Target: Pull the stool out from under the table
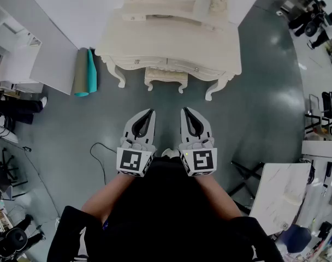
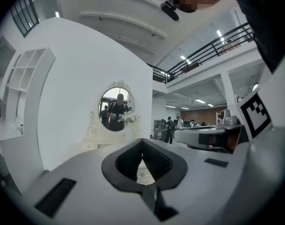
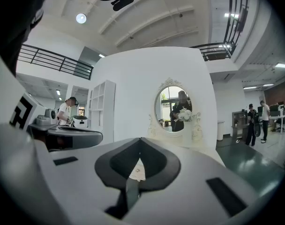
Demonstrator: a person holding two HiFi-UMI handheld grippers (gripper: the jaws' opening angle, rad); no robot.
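A cream carved stool (image 1: 166, 78) stands tucked under the front of a cream dressing table (image 1: 171, 42); only its front rail and two legs show. My left gripper (image 1: 152, 111) and right gripper (image 1: 183, 110) are held side by side, level, a good way short of the stool, both shut with nothing between the jaws. In the left gripper view the left gripper (image 2: 142, 142) has its tips together and the table's oval mirror (image 2: 115, 108) stands ahead. In the right gripper view the right gripper (image 3: 140, 139) is closed too, with the mirror (image 3: 174, 108) ahead.
Two rolled mats (image 1: 84, 72), grey and teal, lie on the floor left of the table. A black cable (image 1: 98, 157) trails on the floor at my left. A white marble-topped table (image 1: 280, 192) on a black frame stands at my right. White shelving (image 1: 13, 53) flanks the left.
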